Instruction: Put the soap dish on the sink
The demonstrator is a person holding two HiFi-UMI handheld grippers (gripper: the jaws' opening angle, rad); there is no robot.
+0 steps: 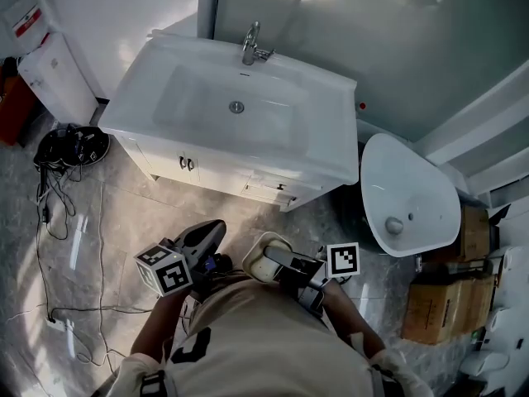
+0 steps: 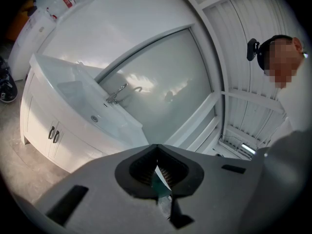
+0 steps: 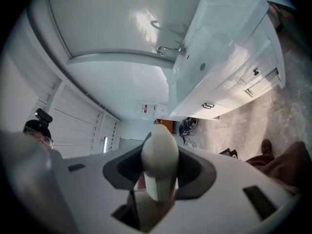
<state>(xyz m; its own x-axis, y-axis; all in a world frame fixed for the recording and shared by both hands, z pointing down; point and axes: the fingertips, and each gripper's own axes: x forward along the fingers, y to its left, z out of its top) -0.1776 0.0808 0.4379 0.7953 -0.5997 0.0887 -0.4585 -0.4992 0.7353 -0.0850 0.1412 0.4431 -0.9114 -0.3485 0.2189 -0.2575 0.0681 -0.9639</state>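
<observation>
Cream soap dish [image 3: 158, 152] sits clamped in the right hand-held gripper [image 3: 159, 168].

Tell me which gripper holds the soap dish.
The right gripper: its jaws clamp the cream soap dish; the left gripper is shut, empty.

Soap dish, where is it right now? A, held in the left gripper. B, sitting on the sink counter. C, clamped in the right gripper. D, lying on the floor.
C: the right gripper view shows the cream soap dish pinched between the jaws of the right gripper, while the sink counter carries no dish.
</observation>
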